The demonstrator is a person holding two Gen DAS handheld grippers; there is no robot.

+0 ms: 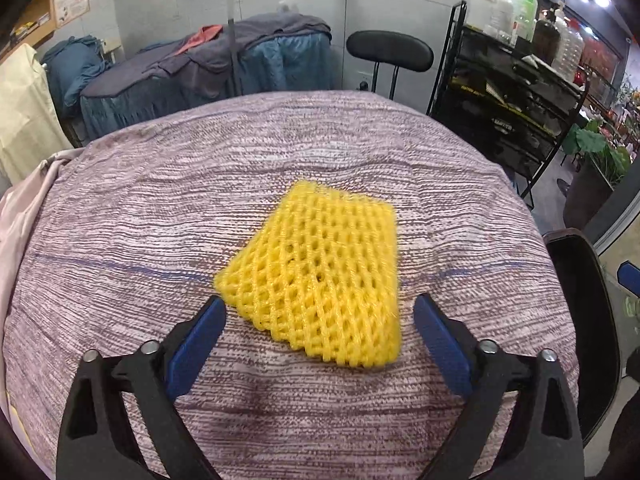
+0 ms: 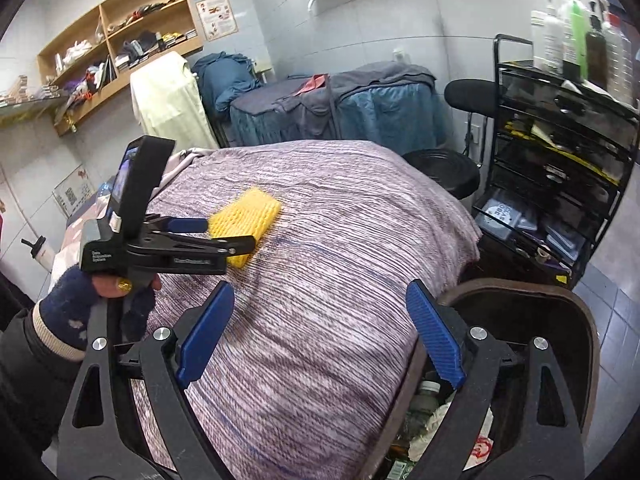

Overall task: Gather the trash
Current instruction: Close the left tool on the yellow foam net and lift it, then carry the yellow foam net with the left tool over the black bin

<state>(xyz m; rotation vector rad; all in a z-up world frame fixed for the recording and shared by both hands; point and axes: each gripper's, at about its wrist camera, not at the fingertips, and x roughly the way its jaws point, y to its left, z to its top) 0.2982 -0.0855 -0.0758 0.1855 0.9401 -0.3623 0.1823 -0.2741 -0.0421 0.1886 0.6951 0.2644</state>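
On the purple bedspread (image 1: 160, 184) lies the yellow foam net (image 1: 320, 272), its near edge between the spread fingers of the left gripper (image 1: 318, 312). A good grasp probably needs both pads low before squeezing. The right gripper (image 2: 320, 300), also spread, hangs beside the trash bin (image 2: 580, 320).

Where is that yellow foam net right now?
The yellow foam net lies flat on the purple striped cloth, directly ahead of the open left gripper. In the right wrist view it sits beyond that gripper, left of the trash bin.
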